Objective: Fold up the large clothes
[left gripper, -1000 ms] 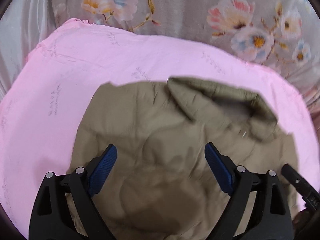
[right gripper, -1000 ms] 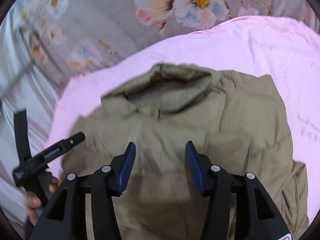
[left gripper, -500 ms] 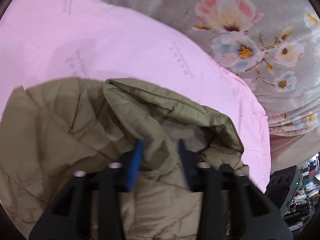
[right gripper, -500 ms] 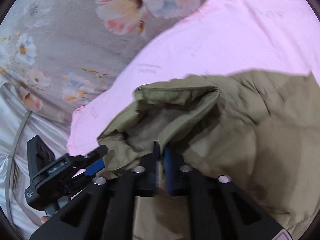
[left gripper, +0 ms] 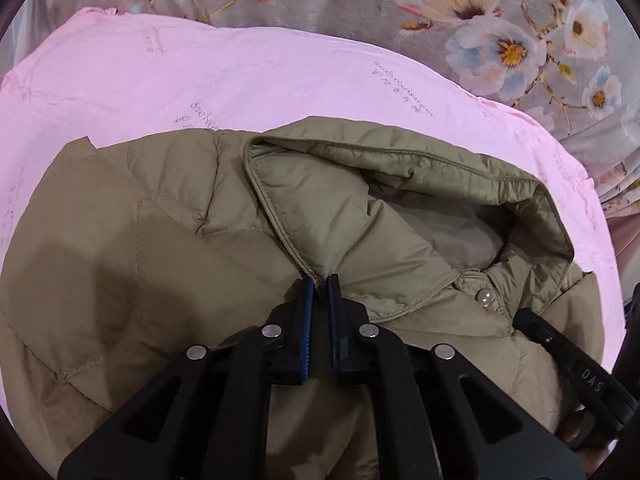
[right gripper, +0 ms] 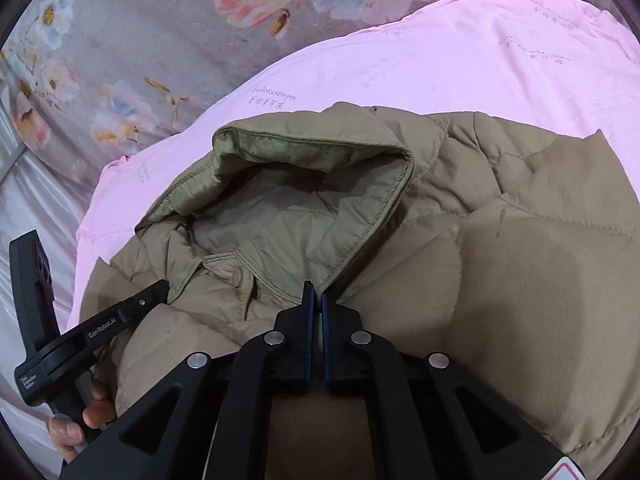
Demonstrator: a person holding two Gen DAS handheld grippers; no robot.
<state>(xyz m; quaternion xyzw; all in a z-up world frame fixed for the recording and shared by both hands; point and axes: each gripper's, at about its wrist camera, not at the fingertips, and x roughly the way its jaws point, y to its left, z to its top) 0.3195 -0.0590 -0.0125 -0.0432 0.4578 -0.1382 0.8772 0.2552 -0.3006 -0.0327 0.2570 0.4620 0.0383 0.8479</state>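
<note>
An olive-khaki quilted hooded jacket (left gripper: 152,240) lies on a pink sheet (left gripper: 200,72). Its hood (left gripper: 400,184) gapes open, a snap button (left gripper: 485,297) at the collar. My left gripper (left gripper: 320,282) is shut on the hood's edge where it meets the shoulder. In the right wrist view the jacket (right gripper: 540,272) and hood (right gripper: 304,184) show from the other side. My right gripper (right gripper: 315,290) is shut on the opposite base of the hood edge. The left gripper's body (right gripper: 92,332) and the hand on it show at lower left.
The pink sheet (right gripper: 460,60) lies on grey flowered bedding (left gripper: 500,20), which also fills the top left of the right wrist view (right gripper: 140,40). Pale satin cloth (right gripper: 36,208) lies at far left. The right gripper's body (left gripper: 576,364) shows at the left view's lower right.
Both grippers went from open over the jacket's body to the hood and closed on its edge, one at each side. The views have steadied.
</note>
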